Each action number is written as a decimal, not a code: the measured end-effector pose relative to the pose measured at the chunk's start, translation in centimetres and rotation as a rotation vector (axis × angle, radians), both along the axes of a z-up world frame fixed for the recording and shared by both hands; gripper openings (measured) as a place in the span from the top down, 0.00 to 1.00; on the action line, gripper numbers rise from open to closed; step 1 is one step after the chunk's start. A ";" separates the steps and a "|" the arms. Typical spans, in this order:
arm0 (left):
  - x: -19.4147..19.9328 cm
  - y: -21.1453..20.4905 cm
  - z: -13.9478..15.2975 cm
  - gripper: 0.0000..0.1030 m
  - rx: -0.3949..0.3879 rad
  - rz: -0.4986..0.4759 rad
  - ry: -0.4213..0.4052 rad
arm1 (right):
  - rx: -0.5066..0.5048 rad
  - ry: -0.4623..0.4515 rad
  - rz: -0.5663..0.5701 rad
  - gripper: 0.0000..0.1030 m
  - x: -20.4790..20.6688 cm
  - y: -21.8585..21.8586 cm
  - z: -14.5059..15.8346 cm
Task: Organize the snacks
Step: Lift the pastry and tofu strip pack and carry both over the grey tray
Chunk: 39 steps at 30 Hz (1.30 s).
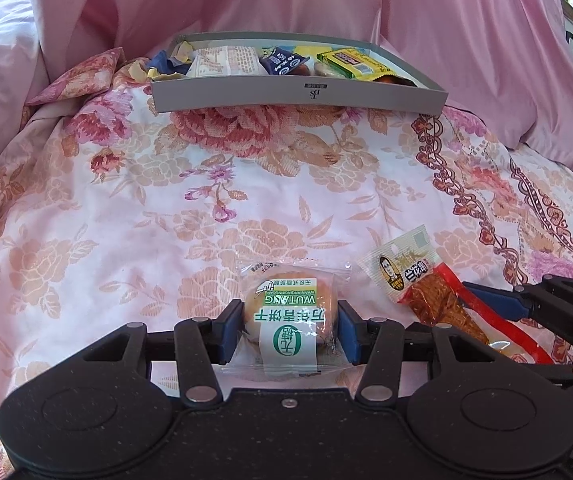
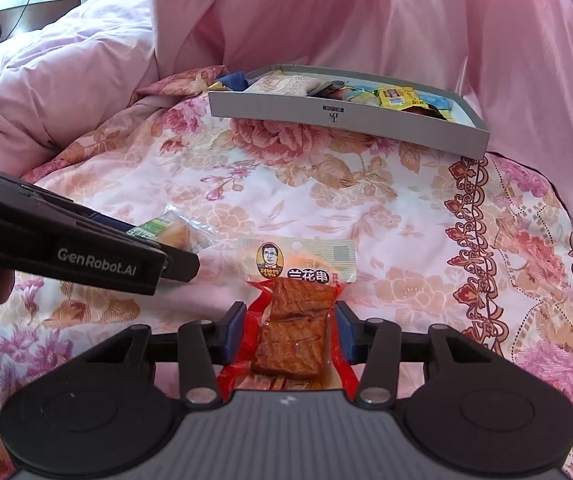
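Snacks lie on a floral bedspread (image 1: 106, 208) in front of a grey box (image 1: 298, 94) already holding assorted packets. Leftmost, a clear-wrapped round biscuit (image 1: 288, 312) sits between the blue pads of the left gripper (image 1: 290, 330), which press its wrapper on both sides. Just to its right, a red tofu-skewer packet (image 2: 292, 336) lies flat inside the right gripper (image 2: 290, 334), jaws narrowed against the packet's edges. Pink bedding (image 2: 366, 20) rises behind the box.

A clear-wrapped biscuit packet (image 1: 289, 316) and red tofu-skewer packet (image 2: 292, 332) lie flat before the grey box (image 1: 246, 94), which is filled with snacks.
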<state>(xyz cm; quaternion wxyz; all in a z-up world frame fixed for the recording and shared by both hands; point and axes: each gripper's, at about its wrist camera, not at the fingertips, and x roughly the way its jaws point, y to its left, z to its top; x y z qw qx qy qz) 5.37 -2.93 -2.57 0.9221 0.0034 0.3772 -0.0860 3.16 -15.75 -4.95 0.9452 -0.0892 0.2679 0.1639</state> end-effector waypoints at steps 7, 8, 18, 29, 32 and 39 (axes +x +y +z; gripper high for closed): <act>0.0 0.2 0.1 0.51 -0.012 0.008 -0.009 | -0.023 -0.036 0.019 0.52 -0.4 -0.1 0.4; 0.0 0.2 0.1 0.51 -0.012 0.010 -0.010 | -0.030 -0.038 0.022 0.52 -0.4 0.0 0.4; -0.2 0.4 0.4 0.51 -0.021 0.023 -0.030 | -0.038 -0.067 0.032 0.53 -0.6 -0.1 0.7; 0.6 0.5 1.2 0.51 -0.059 0.035 -0.036 | -0.065 -0.122 0.050 0.53 -0.5 -0.2 1.4; 1.3 0.6 2.1 0.51 -0.074 0.046 -0.047 | -0.096 -0.164 0.062 0.53 -0.2 -0.2 2.0; 4.6 0.8 5.1 0.51 -0.090 0.073 -0.110 | -0.091 -0.223 0.070 0.52 1.6 -0.8 4.4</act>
